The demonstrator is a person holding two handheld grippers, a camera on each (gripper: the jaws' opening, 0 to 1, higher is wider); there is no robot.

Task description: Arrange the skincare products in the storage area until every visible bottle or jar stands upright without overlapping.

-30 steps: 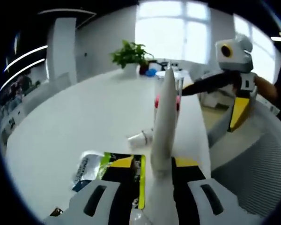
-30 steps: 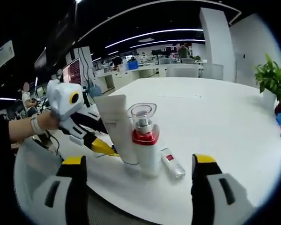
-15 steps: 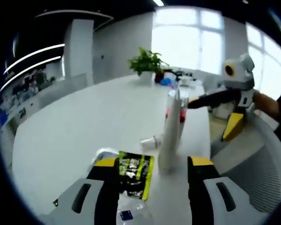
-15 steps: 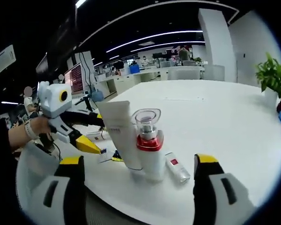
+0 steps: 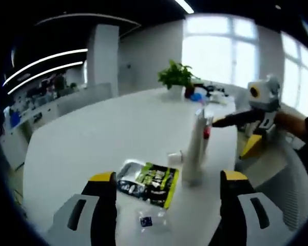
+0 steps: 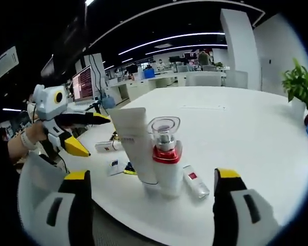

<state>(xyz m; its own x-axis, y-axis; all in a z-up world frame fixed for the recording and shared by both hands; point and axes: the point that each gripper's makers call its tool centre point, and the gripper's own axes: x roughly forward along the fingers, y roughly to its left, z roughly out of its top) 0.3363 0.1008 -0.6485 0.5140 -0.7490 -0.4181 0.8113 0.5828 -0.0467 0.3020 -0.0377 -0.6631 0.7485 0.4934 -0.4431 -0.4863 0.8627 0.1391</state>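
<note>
Care with the small bottle [image 6: 196, 182] lying flat at lower centre of the right gripper view: the right gripper [image 6: 153, 197], jaws wide and empty, should probably close on its body without knocking the upright white tube [image 6: 134, 144] and red-collared pump bottle [image 6: 167, 156] beside it on the counter [image 6: 236, 128]. The left gripper [image 5: 164, 200] is wide open too.

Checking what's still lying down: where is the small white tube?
In the right gripper view, the small white tube lies flat on the table, just right of the upright red-collared pump bottle.

One tube [image 6: 132, 143], one pump bottle [image 6: 167, 156], two sachets [image 5: 150, 180].
</note>
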